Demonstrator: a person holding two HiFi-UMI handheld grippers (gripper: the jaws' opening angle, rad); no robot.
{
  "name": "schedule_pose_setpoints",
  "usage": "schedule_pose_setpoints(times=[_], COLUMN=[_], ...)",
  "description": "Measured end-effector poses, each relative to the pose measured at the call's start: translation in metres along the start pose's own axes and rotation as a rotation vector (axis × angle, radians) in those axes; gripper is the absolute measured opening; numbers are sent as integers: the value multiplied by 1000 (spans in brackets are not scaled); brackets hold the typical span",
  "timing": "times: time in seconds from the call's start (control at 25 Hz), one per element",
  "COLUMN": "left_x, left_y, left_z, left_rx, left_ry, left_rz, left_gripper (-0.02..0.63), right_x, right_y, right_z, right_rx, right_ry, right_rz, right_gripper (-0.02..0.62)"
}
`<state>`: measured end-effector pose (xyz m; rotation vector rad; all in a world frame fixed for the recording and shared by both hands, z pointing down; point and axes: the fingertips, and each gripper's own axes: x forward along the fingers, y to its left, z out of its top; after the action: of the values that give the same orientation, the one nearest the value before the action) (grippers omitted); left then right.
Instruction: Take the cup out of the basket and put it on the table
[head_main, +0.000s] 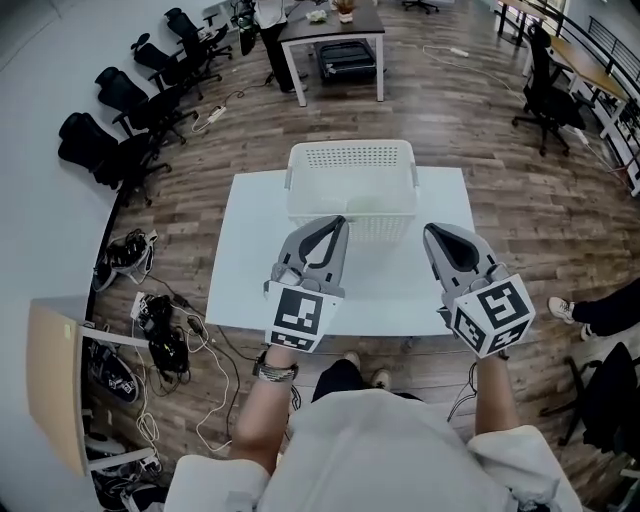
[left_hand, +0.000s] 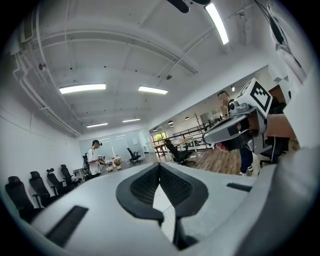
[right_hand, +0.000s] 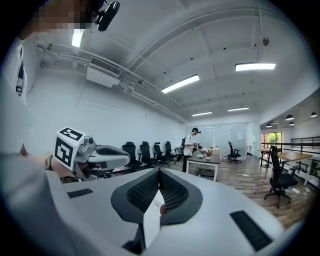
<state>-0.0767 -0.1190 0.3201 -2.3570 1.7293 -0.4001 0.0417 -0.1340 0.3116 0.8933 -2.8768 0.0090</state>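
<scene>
Sitting on white table (head_main: 238, 270), basket (head_main: 352, 162), office chairs (head_main: 128, 112) beyond

One basket (head_main: 350, 165), one table (head_main: 250, 260), one left claw (head_main: 339, 222), one right claw (head_main: 431, 233)

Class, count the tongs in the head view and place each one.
2. Left tongs: before the near wall of the white basket. Right tongs: off its near right corner. No others show.

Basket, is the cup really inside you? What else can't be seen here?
- Cup: head view; too small, and the basket's near wall hides its bottom.
- Basket: left gripper view; the left tool blocks all but a sliver.
- Basket: right gripper view; the right tool does the same.
- Table near edge: head view; partly behind both tools.
</scene>
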Motion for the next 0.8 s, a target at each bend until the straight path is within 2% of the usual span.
schedule_pose_setpoints(times=[0.4,0.8], left_x=[56,135], left_y=[26,52], left_z=[-22,-83], left_rx=[72,75], left_ry=[45,160], left_rz=[-83,-226], left_gripper=[3,21], right_x=[44,111], right_y=[-22,-62], right_z=[-19,-47], right_rx=[23,91], right_ry=[35,98], right_rz=[-18,-69], right_gripper=[17,17])
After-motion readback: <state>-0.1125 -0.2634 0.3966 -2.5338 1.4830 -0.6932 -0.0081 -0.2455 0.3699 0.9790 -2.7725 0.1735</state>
